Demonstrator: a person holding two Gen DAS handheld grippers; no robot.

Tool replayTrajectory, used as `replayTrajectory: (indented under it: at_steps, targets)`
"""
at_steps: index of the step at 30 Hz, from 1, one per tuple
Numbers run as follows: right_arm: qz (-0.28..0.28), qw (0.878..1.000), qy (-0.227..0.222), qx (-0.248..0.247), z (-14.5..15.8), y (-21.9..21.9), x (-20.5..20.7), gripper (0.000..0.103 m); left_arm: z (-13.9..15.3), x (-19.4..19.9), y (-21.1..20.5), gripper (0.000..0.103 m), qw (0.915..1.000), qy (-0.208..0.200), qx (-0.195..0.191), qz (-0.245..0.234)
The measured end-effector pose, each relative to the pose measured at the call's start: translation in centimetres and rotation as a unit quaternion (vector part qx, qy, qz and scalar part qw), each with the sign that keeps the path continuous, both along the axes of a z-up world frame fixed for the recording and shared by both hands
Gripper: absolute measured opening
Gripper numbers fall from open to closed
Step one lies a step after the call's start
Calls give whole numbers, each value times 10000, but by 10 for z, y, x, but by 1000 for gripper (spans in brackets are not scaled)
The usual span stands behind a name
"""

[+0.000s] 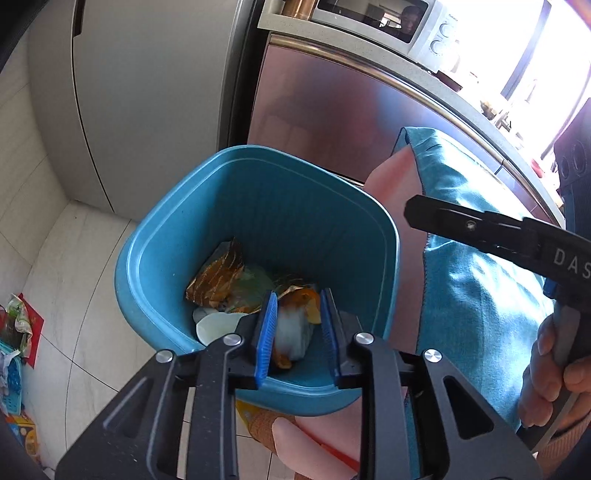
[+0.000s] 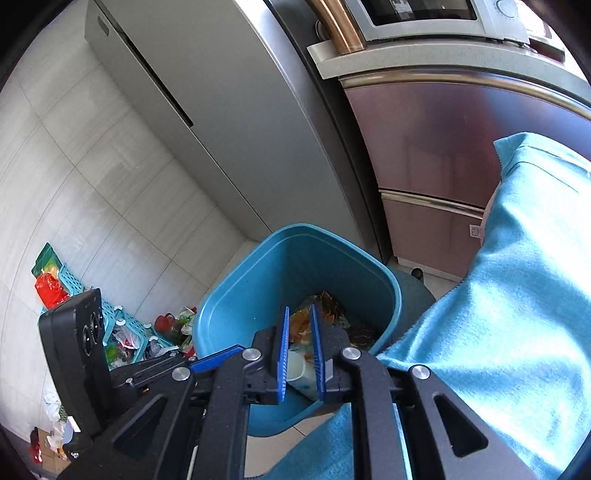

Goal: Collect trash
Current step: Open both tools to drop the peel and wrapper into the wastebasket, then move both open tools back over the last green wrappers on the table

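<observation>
Both grippers are tilting down over the bin [image 1: 258,206] — left fingers [image 1: 266,332] standing narrowly apart, right fingers [image 2: 282,354] nearly together, both gripping nothing. Below them crinkled foil wrappers [image 1: 216,277] are lying inside the smooth, rounded-square blue plastic bin.

The left wrist view is taken from just above the blue bin [image 1: 258,229], looking steeply down into it past the left gripper [image 1: 299,325] at lower centre; the right gripper [image 1: 480,229] is seen at the right edge. The right wrist view is aimed down at the same bin [image 2: 295,280] from slightly farther back. The bin, the teal cloth [image 2: 517,277], the refrigerator [image 2: 221,110] and the microwave [image 1: 388,26] are shared.
</observation>
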State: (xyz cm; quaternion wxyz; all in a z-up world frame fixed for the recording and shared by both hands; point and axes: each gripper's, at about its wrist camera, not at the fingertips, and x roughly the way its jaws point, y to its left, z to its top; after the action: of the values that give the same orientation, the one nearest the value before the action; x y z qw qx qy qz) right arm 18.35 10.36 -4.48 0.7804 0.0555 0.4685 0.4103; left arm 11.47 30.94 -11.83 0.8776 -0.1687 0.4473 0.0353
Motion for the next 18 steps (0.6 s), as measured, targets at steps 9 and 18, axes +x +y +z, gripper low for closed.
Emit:
replayTrajectory:
  at_steps: [9, 18]
  targets:
    - [14, 9996, -227, 183, 15, -39, -13, 14, 20, -16, -16, 29, 9989, -438, 52, -173]
    - [-40, 9973, -706, 213, 37, -104, -52, 21, 62, -39, -75, 39, 9885, -1192, 173, -916]
